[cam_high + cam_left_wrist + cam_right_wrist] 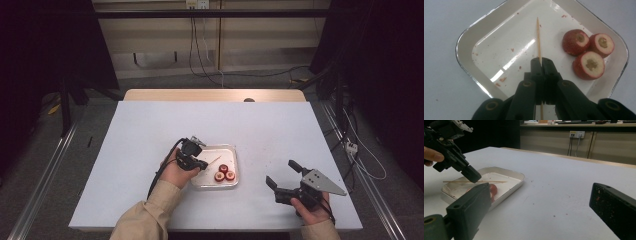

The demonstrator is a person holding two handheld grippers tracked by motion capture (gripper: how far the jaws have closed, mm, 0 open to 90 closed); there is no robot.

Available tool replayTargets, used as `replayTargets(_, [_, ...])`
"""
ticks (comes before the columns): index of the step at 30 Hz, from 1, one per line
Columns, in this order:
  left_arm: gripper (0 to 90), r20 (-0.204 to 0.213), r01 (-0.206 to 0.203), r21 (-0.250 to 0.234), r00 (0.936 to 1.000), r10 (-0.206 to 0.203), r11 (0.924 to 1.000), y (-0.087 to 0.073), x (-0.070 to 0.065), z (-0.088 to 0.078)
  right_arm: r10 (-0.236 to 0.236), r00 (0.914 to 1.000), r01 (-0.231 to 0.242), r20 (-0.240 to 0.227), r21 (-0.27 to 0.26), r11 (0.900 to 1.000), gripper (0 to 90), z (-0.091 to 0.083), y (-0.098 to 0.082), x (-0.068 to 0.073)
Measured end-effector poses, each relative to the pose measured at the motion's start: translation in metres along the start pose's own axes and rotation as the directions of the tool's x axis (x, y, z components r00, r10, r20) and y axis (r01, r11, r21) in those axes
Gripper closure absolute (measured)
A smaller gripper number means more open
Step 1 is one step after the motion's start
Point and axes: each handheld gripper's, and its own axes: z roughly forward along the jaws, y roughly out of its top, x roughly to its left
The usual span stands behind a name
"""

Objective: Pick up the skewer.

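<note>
Left gripper point(541, 60) pinched the skewer point(538, 37) level above the tray point(466, 45), presumably for spearing the fruit pieces point(591, 65); right gripper point(284, 175) waited spread wide, empty.

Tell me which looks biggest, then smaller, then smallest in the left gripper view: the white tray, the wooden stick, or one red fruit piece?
1. White tray, clearly biggest.
2. Wooden stick, long but very thin.
3. One red fruit piece, smallest; all three pieces look about alike.
</note>
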Motion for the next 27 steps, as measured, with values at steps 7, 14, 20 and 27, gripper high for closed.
replayTargets(7, [89.2,-0.005,0.014,0.026,0.9999,-0.014,0.9996,-0.001,-0.001,0.003,0.003,1.0000,-0.003,-0.001,0.001,1.000,3.1,0.000,0.000,-0.001])
replayTargets(14, [89.3,0.006,0.058,-0.051,0.9983,-0.058,0.9970,-0.008,0.003,-0.011,0.009,0.9999,-0.009,-0.006,0.009,1.000,2.9,0.002,0.000,0.000])
replayTargets(20, [89.3,0.057,0.090,-0.149,0.9950,-0.083,0.9847,-0.020,0.004,-0.027,0.041,0.9991,-0.041,-0.012,0.025,0.999,2.9,0.008,0.005,0.000])
replayTargets(27, [89.3,0.097,0.114,-0.244,0.9910,-0.093,0.9630,-0.033,0.007,-0.042,0.045,0.9987,-0.043,-0.023,0.054,0.998,3.3,0.023,0.011,0.008])
